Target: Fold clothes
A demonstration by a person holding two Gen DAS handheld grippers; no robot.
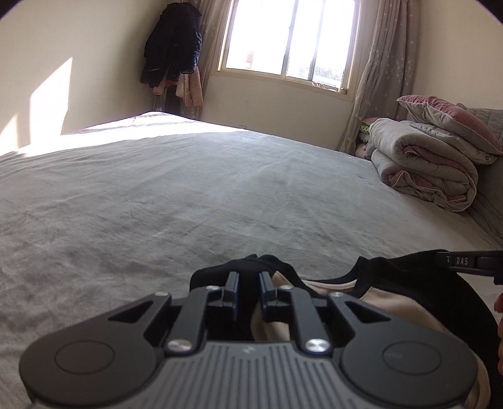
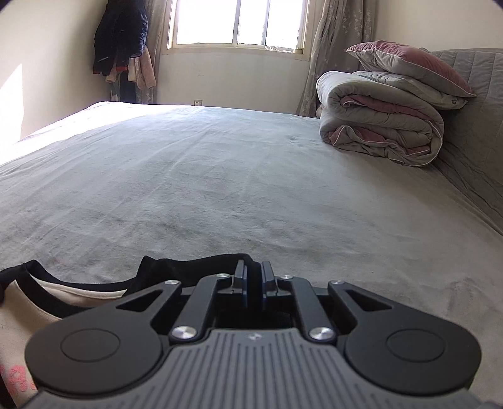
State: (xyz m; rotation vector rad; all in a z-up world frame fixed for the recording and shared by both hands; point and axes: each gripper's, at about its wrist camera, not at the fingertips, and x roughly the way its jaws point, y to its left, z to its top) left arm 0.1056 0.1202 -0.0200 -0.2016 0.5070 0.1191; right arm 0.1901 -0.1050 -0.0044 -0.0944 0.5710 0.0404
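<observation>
Holding, item one: black-and-cream garment point(image 1: 393, 292), a top with black neckline trim and pink lettering on its cream front, lifted at the near edge of the grey bedspread point(image 1: 188, 195).

Item two: left gripper point(image 1: 250, 277), jaws clamped on a bunch of the black fabric at one shoulder.

Item three: right gripper point(image 2: 254, 270), jaws drawn together on the black edge at the other shoulder. The neckline sags between the two grips.

Item four: folded quilt point(image 2: 380, 126) with a pillow point(image 2: 408, 59) on top, at the far right of the bed, well apart from the garment. Coats point(image 2: 121, 37) hang in the corner beside the window point(image 2: 235, 22).

Handling note, as judgement: the shirt appears pinched at both shoulders, which would suit either spreading it flat or carrying an edge over in a fold; the pictures do not settle which. Either way, keep both grips level and the span between them taut, so the neckline does not droop and the cloth lands without wrinkles.
</observation>
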